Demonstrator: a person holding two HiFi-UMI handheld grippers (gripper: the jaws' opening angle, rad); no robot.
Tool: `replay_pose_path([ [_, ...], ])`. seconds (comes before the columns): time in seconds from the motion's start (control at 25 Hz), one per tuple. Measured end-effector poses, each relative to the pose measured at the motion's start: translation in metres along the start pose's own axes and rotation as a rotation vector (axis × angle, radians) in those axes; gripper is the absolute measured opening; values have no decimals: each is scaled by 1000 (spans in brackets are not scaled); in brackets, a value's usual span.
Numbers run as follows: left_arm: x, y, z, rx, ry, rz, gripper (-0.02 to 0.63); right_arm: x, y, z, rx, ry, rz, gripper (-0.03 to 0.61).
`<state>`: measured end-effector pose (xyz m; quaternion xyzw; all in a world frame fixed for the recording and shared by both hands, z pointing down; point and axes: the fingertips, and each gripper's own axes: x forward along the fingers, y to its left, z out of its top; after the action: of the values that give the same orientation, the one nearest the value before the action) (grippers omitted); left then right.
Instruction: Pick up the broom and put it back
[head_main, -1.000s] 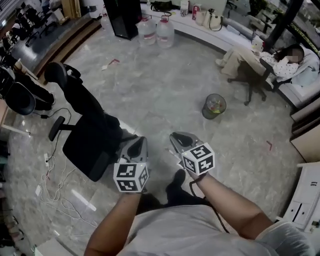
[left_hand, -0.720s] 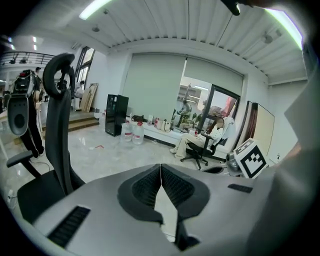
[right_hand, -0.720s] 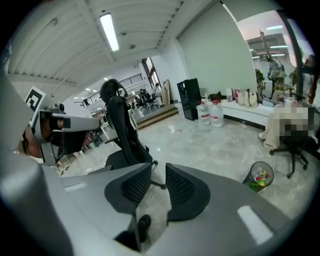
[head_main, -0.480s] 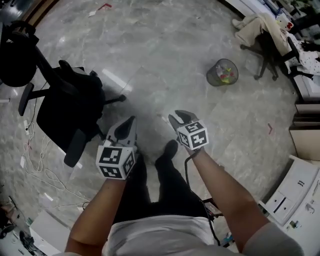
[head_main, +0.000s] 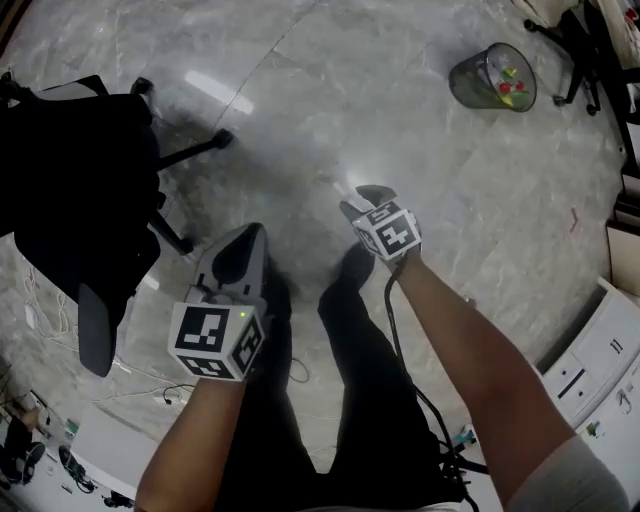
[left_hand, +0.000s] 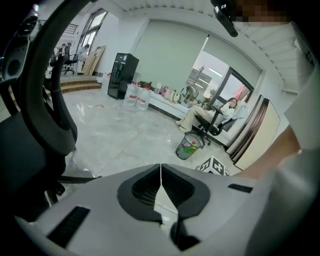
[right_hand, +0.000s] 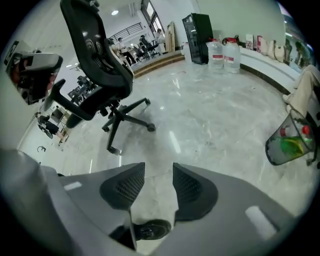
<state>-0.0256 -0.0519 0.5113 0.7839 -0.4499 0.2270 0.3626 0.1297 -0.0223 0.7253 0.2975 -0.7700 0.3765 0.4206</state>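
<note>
Head view, left gripper (head_main: 246, 238) jaws pressed together, empty, right gripper (head_main: 362, 197) jaws opening with nothing between, black office chair (head_main: 70, 190) left, wastebasket (head_main: 492, 78) far right.

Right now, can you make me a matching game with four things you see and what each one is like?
Things:
1 left gripper
2 right gripper
3 office chair
4 mesh waste bin

What they are like:
A colourful rubbish inside
B jaws apart, nothing between
C black, on wheels
D jaws together

Pairs: 1-D, 2-B, 3-C, 4-A. The right gripper's jaws are opening.
</note>
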Motion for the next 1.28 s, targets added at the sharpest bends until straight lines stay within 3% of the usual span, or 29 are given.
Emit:
replay_pose_path([
  [0.36,95,66,-118,-64,51,22,11,168,-62,-96,-10,141,-24,153],
  [0.64,140,103,-173,-91,75,14,11,263,-89,-138,-78,226,-45,156],
  [0.88,153,135,-187,-107,61,30,11,305,-117,-152,-63,262,-134,153],
  [1.12,159,147,-197,-116,75,33,11,315,-120,-156,-168,268,-234,92],
  [1.28,159,141,-197,-123,72,21,11,310,-111,-157,-138,245,-209,86],
])
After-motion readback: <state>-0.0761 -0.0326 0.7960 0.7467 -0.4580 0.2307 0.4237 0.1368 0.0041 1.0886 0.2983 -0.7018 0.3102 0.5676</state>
